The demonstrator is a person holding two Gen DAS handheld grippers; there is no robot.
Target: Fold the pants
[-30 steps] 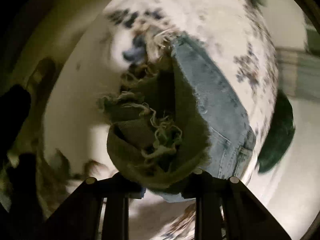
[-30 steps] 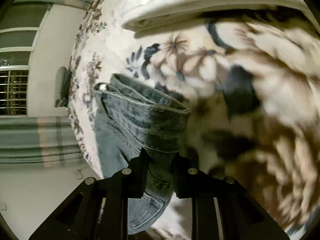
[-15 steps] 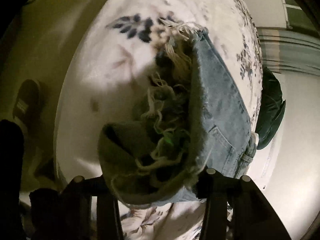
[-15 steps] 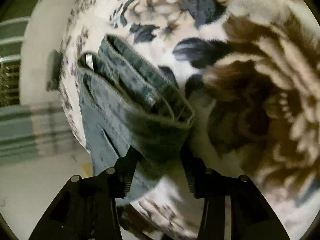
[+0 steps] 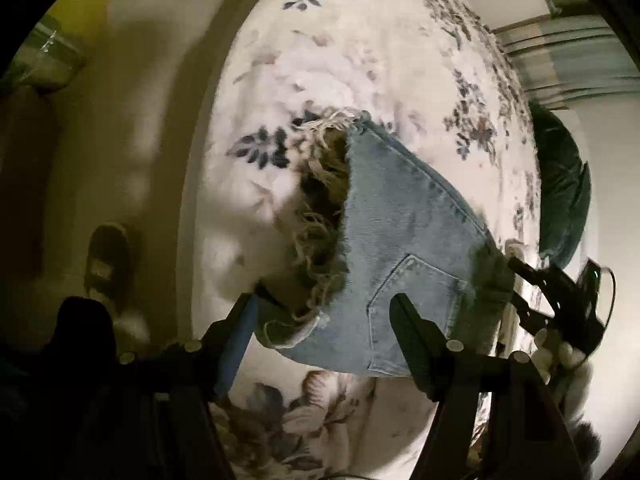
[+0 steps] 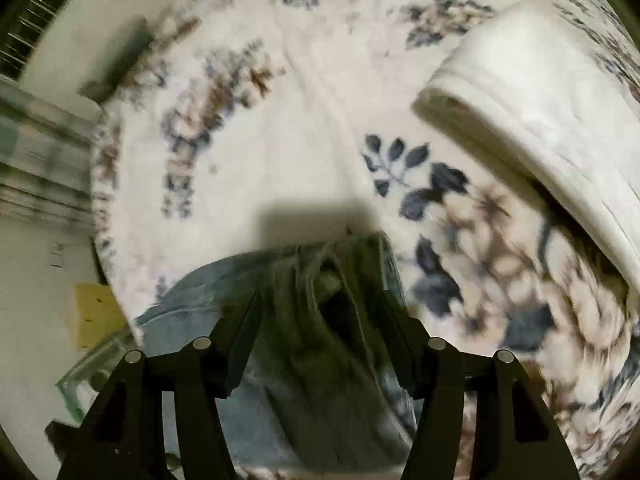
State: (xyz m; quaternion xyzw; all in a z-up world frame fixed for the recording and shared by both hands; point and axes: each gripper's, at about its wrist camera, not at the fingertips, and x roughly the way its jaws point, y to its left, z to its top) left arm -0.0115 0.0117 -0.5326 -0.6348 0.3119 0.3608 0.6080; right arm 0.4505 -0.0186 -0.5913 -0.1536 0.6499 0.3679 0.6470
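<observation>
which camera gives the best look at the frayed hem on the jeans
The left wrist view. There the frayed hem of the jeans shows its loose pale threads clearly, just ahead of the left gripper. The right wrist view shows only bunched, shadowed denim between the right gripper fingers; no hem is visible.

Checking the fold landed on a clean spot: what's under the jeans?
The jeans lie on the floral bedspread, which shows all around them. Whatever lies directly beneath the denim is covered. The frayed hem overhangs a dark gap, too dim to see inside.
</observation>
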